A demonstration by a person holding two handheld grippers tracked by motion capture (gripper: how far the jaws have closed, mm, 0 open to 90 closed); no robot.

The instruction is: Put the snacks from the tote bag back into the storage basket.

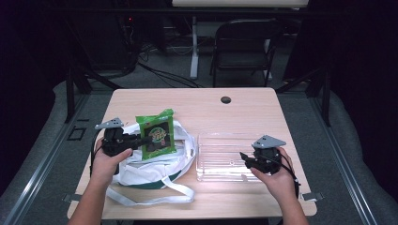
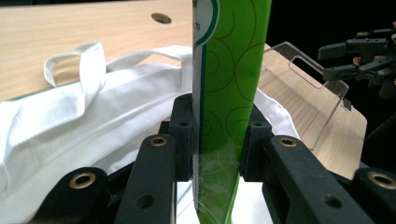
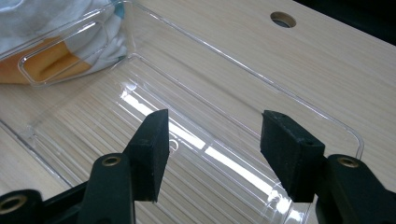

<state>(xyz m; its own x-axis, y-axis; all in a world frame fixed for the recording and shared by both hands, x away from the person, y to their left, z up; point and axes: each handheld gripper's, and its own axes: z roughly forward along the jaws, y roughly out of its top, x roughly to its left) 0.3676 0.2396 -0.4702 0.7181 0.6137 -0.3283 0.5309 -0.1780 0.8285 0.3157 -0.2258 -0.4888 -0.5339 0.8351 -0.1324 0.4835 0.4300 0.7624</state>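
A dim room is surrounding a pale wooden worktop point(image 1: 244, 112), with a dark folding chair point(image 1: 244, 44) standing on the grey floor behind it and a round cable hole point(image 1: 225, 100) sitting near the worktop's far edge.

A white cloth bag point(image 1: 150, 176) is lying crumpled on the left half of the worktop, its long straps trailing toward the near edge, with a dark green band showing at its lower side. Just to its right, a clear plastic tray point(image 1: 211, 143) is resting flat on the wood, its near left corner close to the bag's fabric.

A green snack packet point(image 1: 156, 133) is being held upright over the bag, lifted clear of the fabric. In the left gripper view the packet point(image 2: 231, 70) is standing on edge between the two black jaws, which are pressing on both of its faces, with the bag point(image 2: 70, 126) lying beneath and the tray point(image 2: 303, 93) off to the right.

The left hand-held gripper point(image 1: 141, 139) is clamping the packet at its left edge. The right hand-held gripper point(image 1: 242, 155) is hovering at the tray's near right side, and in the right gripper view its jaws are standing apart with nothing between them, over the tray's point(image 3: 327, 122) ribbed bottom.
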